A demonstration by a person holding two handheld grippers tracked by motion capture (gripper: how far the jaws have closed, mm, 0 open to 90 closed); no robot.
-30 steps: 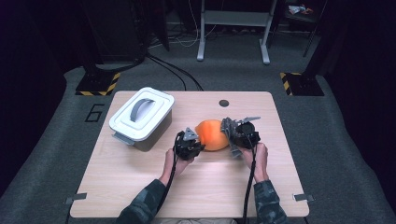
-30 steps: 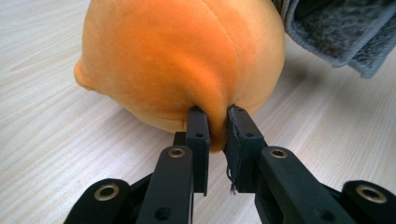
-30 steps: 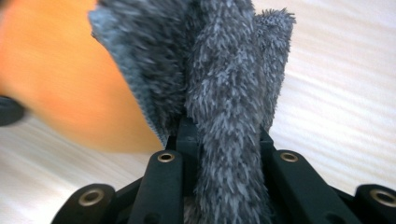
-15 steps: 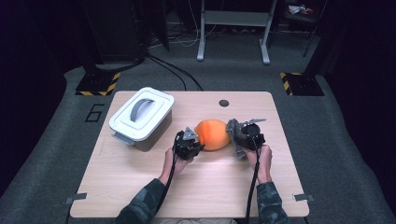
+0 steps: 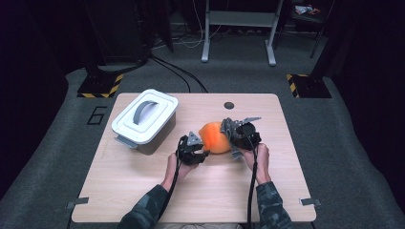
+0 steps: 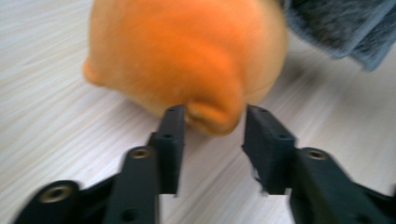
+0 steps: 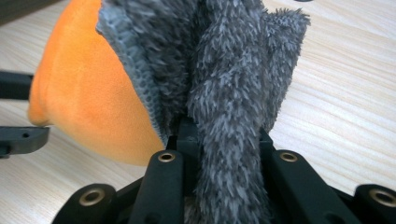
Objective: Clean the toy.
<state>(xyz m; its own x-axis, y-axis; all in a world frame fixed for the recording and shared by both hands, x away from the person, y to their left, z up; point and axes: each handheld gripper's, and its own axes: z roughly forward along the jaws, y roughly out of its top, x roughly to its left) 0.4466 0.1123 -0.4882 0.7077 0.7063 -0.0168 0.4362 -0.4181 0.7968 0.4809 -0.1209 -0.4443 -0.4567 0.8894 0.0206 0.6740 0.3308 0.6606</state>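
Your wooden table (image 5: 143,191) stands on grey carpet (image 5: 348,143). Beside the white box (image 5: 144,120), your left gripper (image 6: 212,135) gapes around the orange toy (image 5: 215,137); your right gripper (image 7: 224,140) clamps grey cloth (image 7: 233,70).

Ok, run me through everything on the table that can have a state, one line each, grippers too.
Orange plush: lying on the table, a small nub of it between the left gripper's jaws.
Grey fuzzy cloth: clamped in the right gripper, draped against the plush.
White bin: lid on, handle flat.
Left gripper: open, jaws either side of the nub.
Right gripper: shut on the cloth.
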